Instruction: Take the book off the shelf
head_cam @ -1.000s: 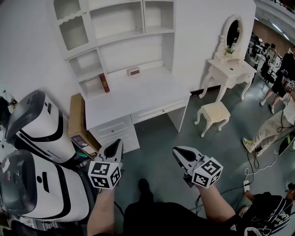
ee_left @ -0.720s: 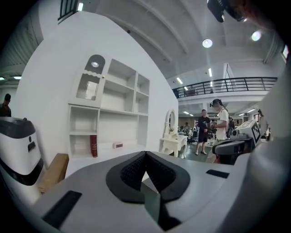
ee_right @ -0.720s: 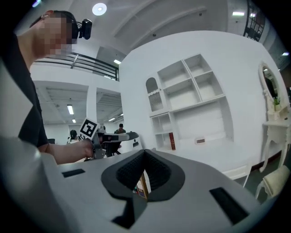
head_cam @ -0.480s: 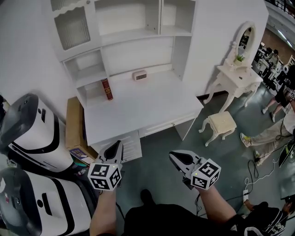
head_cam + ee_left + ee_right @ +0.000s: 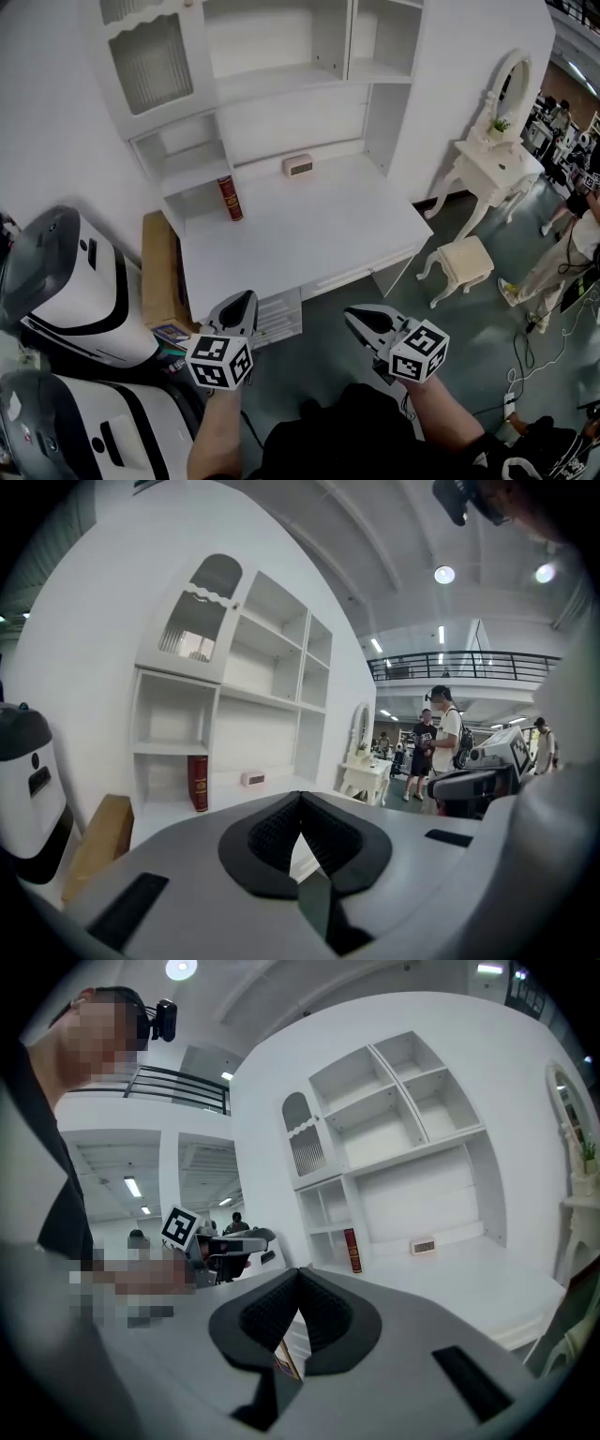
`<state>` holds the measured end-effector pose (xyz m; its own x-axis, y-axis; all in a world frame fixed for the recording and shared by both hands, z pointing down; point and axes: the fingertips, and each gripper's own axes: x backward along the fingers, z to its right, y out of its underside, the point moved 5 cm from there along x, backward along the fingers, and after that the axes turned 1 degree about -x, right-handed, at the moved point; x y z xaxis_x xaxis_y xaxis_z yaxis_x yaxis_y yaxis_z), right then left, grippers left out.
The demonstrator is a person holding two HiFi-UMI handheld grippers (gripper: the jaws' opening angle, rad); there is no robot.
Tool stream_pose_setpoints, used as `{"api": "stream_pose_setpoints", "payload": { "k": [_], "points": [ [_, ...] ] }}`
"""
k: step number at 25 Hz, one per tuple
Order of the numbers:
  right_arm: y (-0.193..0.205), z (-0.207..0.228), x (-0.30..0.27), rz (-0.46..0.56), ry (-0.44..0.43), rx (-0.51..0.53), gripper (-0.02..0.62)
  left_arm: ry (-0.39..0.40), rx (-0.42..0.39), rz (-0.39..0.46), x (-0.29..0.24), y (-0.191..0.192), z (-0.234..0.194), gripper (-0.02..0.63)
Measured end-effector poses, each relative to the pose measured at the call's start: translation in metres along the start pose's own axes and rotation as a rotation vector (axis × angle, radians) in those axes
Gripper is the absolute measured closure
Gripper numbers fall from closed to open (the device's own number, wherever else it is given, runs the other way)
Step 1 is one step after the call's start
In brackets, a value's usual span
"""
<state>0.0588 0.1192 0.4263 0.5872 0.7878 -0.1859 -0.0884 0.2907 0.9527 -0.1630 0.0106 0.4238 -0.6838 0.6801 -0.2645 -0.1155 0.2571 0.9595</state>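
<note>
While both grippers hang short of the desk, the book is untouched.

Far left: white machine housings (image 5: 75,281), then a cardboard box (image 5: 161,272) against the desk's side.

Book (image 5: 230,199): dark red with gilt on the spine. It stands upright in the low left cubby of the white shelf unit (image 5: 281,80), its foot on the desk top (image 5: 309,234). It sits toward the cubby's right side; whether it touches the partition cannot be told.

Left gripper (image 5: 242,302): jaws pressed together, nothing between them, well apart from the book.

Small clock (image 5: 298,166): on the desk against the back panel, clear of the book.

Right gripper (image 5: 354,317): jaws likewise closed and empty.

Handling, as a judgement:
- Likely a stiff hardback of moderate weight, not fragile, with covers that may be smooth.
- It stands alone, so a nudge could topple it.
- Best hold looks to be across both covers, high up near the spine.
- One jaw could slip into the free space on the book's left.
- The jaws must open first.
</note>
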Motion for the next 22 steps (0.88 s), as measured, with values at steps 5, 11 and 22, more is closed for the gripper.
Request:
{"api": "stream_pose_setpoints", "payload": {
  "k": [5, 11, 22],
  "points": [
    [-0.006, 0.032, -0.033, 0.003, -0.019, -0.041, 0.583, -0.017, 0.009, -0.035, -0.028, -0.001, -0.021, 0.595],
    [-0.019, 0.085, -0.084, -0.005, -0.098, -0.054, 0.583, -0.046, 0.014, -0.064, -0.087, -0.011, -0.039, 0.595],
    [-0.059, 0.232, -0.172, -0.101, -0.231, -0.011, 0.583, -0.223, 0.081, -0.077, -0.221, -0.054, -0.078, 0.595]
  ]
}}
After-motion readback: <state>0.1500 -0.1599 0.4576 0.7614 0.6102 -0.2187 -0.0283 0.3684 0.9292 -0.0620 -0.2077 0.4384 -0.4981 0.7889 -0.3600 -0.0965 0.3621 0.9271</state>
